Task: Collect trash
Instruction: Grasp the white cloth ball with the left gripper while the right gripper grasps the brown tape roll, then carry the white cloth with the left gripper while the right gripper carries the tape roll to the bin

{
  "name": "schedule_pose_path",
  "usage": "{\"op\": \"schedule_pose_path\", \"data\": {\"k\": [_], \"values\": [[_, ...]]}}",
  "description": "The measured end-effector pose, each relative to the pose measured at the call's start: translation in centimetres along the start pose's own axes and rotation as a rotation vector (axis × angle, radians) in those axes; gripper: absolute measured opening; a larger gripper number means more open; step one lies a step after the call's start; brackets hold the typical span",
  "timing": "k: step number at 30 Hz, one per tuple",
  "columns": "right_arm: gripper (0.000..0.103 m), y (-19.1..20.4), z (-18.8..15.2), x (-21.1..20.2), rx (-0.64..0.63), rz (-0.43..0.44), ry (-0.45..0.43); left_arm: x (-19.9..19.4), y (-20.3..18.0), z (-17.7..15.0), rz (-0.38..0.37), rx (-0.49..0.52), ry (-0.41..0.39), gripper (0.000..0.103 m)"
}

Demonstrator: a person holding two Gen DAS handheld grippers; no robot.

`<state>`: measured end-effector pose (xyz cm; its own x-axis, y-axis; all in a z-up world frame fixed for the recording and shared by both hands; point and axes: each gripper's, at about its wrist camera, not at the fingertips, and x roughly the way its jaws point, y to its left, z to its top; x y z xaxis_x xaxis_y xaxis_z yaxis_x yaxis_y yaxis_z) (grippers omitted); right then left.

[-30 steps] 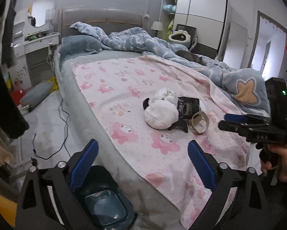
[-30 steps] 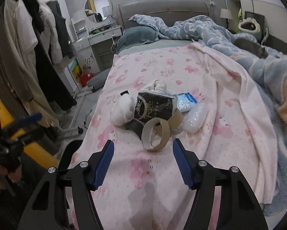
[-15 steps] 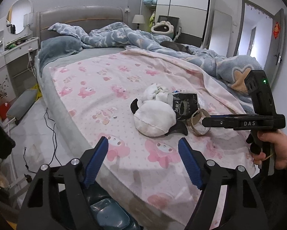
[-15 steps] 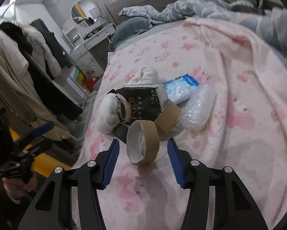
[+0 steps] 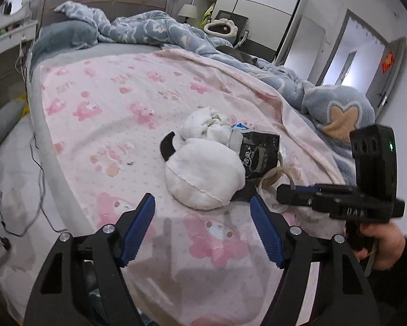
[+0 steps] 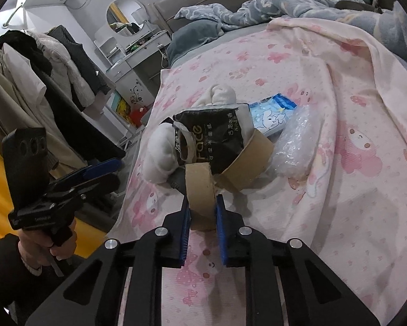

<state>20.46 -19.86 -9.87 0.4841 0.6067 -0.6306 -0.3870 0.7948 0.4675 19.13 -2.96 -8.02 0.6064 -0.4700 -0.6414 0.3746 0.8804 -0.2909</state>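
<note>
In the left wrist view, the left gripper [image 5: 202,226] hangs above the near edge of the bed; its jaws have just been closing a little but stand fairly wide, with nothing between them. Ahead of it, on the pink blanket [image 5: 116,103], lies the small pile of trash: a white cloth bundle [image 5: 203,174], a black tissue pack [image 5: 260,153] leaning on it, and behind the bundle a cardboard tape ring [image 5: 275,179]. The right gripper [image 5: 280,194] comes in from the right, in the person's hand [image 5: 379,241], with its tips at that ring. The bundle looks soft and light, so I think a pinch on a raised fold near its top would hold it best. Below the gripper only a bit of a dark container is seen; what is in it I cannot tell. In the right wrist view, the right gripper [image 6: 202,213] has just closed and its blue pads press both sides of the cardboard tape ring [image 6: 199,190], which stands on edge on the blanket. A second cardboard ring [image 6: 248,163] touches it behind. The ring is light and thin, and it may bend under the squeeze. Further back lie a blue wipes packet [image 6: 272,115] and a clear plastic wrap [image 6: 295,141]; both look light, and the wrap probably slippery.
</note>
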Motion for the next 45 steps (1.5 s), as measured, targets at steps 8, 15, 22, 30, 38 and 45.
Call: {"op": "schedule_pose_path", "data": {"k": [8,15,22,30,38,45], "values": [[0.018,1.4,0.4,-0.8,-0.06,0.005,-0.062,2.2,1.1,0.6,-0.039,-0.12,0.007,0.078],[0.018,1.3,0.6,-0.9,-0.073,-0.022,-0.089,3.4,2.7,0.3,-0.097,-0.27,0.028,0.091],[0.018,1.2,0.0,-1.0,-0.042,-0.02,-0.106,3.7,2.3,1.4,-0.116,-0.302,-0.002,0.094],[0.018,2.0,-0.4,-1.4,-0.041,-0.016,-0.117,4.1,1.9,1.3,-0.072,-0.272,0.018,0.054],[0.018,3.9,0.0,-1.5,-0.038,-0.008,-0.15,0.4,1.3,1.3,0.049,-0.181,-0.006,0.05],[0.018,6.2,-0.2,-1.0,-0.026,-0.001,-0.16,-2.4,2.4,0.6,0.143,-0.101,-0.019,0.05]]}}
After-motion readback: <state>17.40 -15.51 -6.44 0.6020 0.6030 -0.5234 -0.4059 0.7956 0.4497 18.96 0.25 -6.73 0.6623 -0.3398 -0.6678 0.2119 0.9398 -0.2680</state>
